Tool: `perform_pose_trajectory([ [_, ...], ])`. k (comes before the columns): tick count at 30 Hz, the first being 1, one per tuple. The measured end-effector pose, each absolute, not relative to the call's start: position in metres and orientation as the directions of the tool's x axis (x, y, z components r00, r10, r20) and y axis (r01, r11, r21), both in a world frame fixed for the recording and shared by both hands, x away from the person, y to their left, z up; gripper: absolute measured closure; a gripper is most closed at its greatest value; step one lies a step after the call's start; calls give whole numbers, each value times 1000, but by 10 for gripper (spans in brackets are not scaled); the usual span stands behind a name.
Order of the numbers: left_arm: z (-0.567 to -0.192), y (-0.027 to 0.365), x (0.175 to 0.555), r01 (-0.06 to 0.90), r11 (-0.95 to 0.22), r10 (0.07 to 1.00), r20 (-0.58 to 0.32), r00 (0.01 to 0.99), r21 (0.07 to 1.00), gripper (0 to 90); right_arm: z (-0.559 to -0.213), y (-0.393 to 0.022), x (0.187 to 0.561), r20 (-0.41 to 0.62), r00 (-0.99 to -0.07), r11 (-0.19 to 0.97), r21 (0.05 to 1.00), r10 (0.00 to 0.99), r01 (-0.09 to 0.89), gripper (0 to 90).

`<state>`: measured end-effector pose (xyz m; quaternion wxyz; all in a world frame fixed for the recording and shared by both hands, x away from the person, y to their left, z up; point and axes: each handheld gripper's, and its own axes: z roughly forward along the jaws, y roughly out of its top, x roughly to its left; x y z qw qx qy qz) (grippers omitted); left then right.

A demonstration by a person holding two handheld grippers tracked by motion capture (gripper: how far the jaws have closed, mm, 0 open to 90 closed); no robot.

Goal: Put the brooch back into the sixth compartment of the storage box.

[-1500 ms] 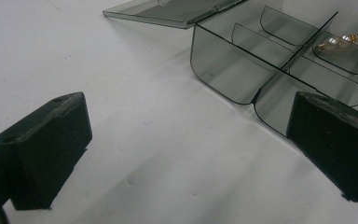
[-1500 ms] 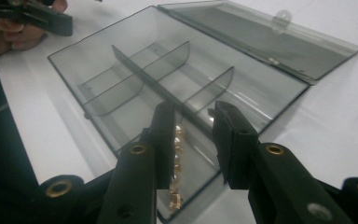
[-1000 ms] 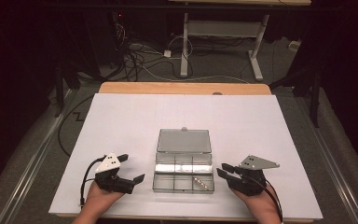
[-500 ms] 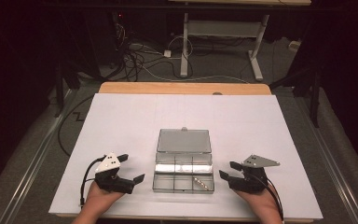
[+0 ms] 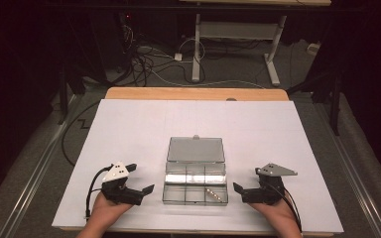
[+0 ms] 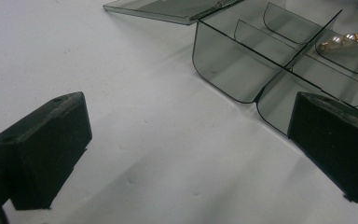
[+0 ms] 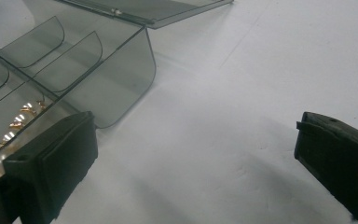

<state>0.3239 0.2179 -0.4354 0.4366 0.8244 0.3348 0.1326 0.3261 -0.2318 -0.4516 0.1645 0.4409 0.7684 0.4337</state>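
Note:
A clear plastic compartment box (image 5: 195,186) lies open near the table's front, its lid (image 5: 195,150) folded flat behind it. A small string of pearly beads (image 5: 216,194) rests in a front right compartment. To the left of the box my left gripper (image 5: 140,178) is open with only white table between its jaws (image 6: 186,154); the box (image 6: 261,70) and beads (image 6: 349,42) lie ahead of it. My right gripper (image 5: 245,181), right of the box, is open; its jaws have just been opening, with nothing between them (image 7: 196,158). Its view has the box (image 7: 74,74) and beads (image 7: 21,121) at the left.
The white table top (image 5: 129,129) stretches wide behind the box, ending in a wooden edge (image 5: 196,93) at the back. Beyond it are a dark floor with cables (image 5: 144,59) and a white desk frame (image 5: 233,34).
The right gripper has sunk slightly toward the table and its jaws have spread apart. The left gripper and the box have stayed put.

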Motion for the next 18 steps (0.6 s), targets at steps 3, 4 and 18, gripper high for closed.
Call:
perform_pose_trajectory([
  [3,-435,216,325,446,-396,678,-72,731,803,0,-451,-232,327,124,-553,235,813,824,533,2],
  [4,-435,216,325,448,-393,683,-71,727,803,0,-451,-232,328,123,-552,234,814,825,532,2],
  [18,-433,213,346,486,-356,697,-120,707,798,0,-451,-235,337,133,-517,189,831,846,523,2],
])
